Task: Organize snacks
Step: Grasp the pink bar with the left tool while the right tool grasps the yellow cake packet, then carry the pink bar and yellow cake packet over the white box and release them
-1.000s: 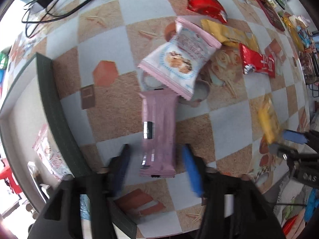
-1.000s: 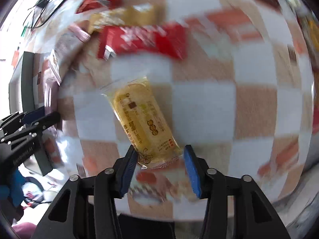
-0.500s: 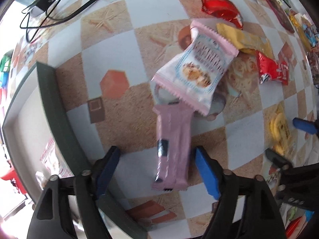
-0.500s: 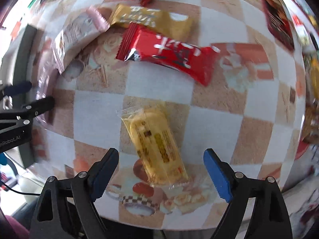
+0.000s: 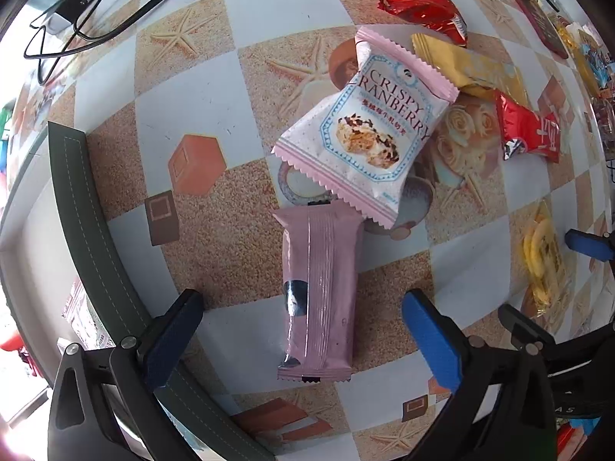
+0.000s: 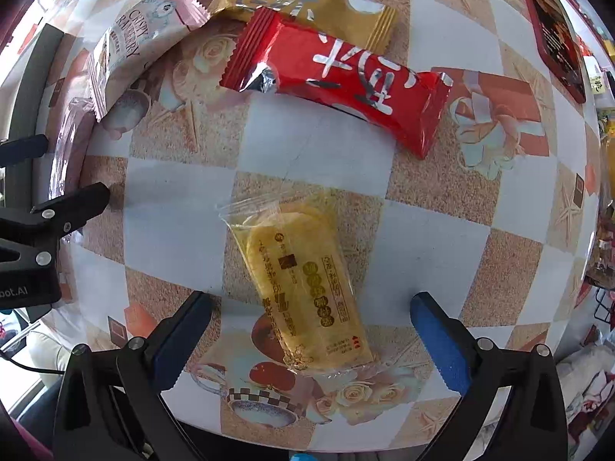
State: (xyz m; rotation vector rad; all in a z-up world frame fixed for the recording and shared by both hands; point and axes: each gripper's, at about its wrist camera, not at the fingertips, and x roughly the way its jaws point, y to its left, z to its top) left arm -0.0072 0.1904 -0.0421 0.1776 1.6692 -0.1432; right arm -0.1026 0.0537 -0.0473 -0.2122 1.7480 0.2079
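- The tray (image 5: 82,207), with its dark green stitched rim and pale flat floor, sits at the far left on the glossy checked tablecloth (image 5: 184,88) printed with sandy squares and starfish; every place below is told from it.
- Just right of the tray rim, the left gripper (image 5: 303,330) points down with its jaws opening wide; the ridged blue pads (image 5: 430,342) stand clear of the wrapper lying between them.
- That wrapper is a long mauve snack bar (image 5: 319,288), smooth and shiny with crimped ends, flat on the cloth near the tray.
- Farther from the tray, a pillow-shaped white and pink cranberry packet (image 5: 369,130) with zigzag edges overlaps the bar's top end.
- Beyond it lie a gold foil bar (image 6: 307,11) and a red foil bar (image 6: 338,77), the red partly over the gold.
- Well apart from the tray, the right gripper (image 6: 311,322) also has its jaws opening, pads off the clear crinkly bag of yellow biscuit (image 6: 303,288) lying slantwise between them.
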